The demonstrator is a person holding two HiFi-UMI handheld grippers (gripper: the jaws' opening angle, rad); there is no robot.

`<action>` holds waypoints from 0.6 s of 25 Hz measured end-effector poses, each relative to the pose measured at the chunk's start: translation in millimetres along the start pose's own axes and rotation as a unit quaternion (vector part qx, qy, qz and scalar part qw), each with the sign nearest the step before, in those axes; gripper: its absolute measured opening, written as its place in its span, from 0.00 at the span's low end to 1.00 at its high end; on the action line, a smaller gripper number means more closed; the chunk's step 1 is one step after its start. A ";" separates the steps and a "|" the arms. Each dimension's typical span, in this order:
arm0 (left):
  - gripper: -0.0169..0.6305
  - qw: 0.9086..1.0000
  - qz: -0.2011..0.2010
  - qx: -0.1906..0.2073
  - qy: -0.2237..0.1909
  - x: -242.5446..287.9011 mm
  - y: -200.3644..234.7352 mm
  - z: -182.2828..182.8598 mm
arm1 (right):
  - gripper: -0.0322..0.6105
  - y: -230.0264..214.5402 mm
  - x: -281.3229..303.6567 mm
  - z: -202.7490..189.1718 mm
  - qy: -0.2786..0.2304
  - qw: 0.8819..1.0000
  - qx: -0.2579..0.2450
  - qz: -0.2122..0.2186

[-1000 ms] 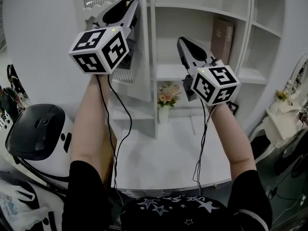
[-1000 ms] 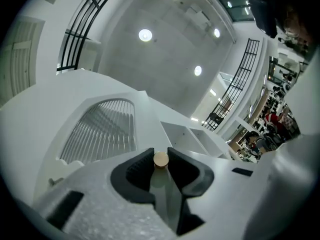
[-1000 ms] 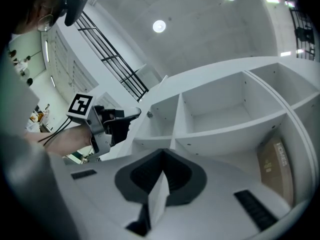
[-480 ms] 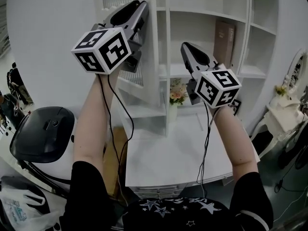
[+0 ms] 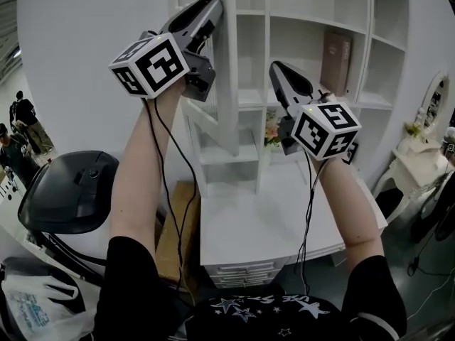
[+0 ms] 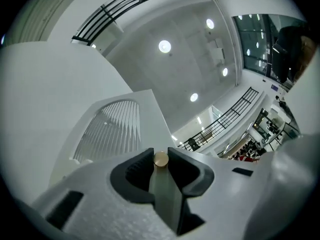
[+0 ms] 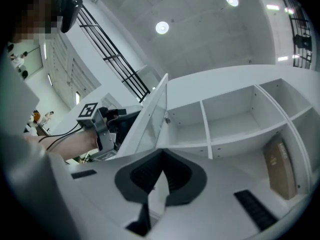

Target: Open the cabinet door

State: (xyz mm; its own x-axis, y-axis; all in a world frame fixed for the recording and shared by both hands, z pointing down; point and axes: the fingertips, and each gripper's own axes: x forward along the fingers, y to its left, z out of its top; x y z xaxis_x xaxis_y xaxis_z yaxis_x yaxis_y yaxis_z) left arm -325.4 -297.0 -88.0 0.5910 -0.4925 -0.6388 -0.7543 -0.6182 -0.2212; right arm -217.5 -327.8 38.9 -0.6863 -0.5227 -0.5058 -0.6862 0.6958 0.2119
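Note:
The white cabinet door (image 5: 226,84), with a ribbed glass pane (image 6: 112,129), stands swung out from the shelf unit and appears nearly edge-on in the head view. My left gripper (image 5: 212,4) is raised at the door's upper part. It is shut on the door's small gold knob (image 6: 160,159), which sits between the dark pads. My right gripper (image 5: 276,68) is held up in front of the open shelves, right of the door. In the right gripper view its jaws (image 7: 161,170) are shut with nothing in them.
The open white shelf unit (image 5: 313,23) holds a brown book (image 5: 335,62) and a vase of flowers (image 5: 272,130). Below it is a white desk (image 5: 270,219) with drawers. A black rounded machine (image 5: 71,190) stands at the left, and white furniture (image 5: 416,155) at the right.
The door has swung further out from the shelves with the left gripper still on its knob. Both hands have shifted sideways, and more of the open shelves shows.

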 end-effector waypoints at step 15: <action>0.18 0.997 0.009 -0.056 -0.047 -86.3 41.8 62.6 | 0.06 108.7 9.4 -10.5 0.033 0.999 -0.023 0.021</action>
State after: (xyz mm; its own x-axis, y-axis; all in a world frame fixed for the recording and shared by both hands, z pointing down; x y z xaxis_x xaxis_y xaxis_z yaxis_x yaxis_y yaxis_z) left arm -425.8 -241.9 -88.2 0.5439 -0.4476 -0.7098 -0.7244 -0.6774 -0.1279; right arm -301.1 -262.2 65.9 -0.7281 -0.5264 -0.4391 -0.6658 0.6954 0.2703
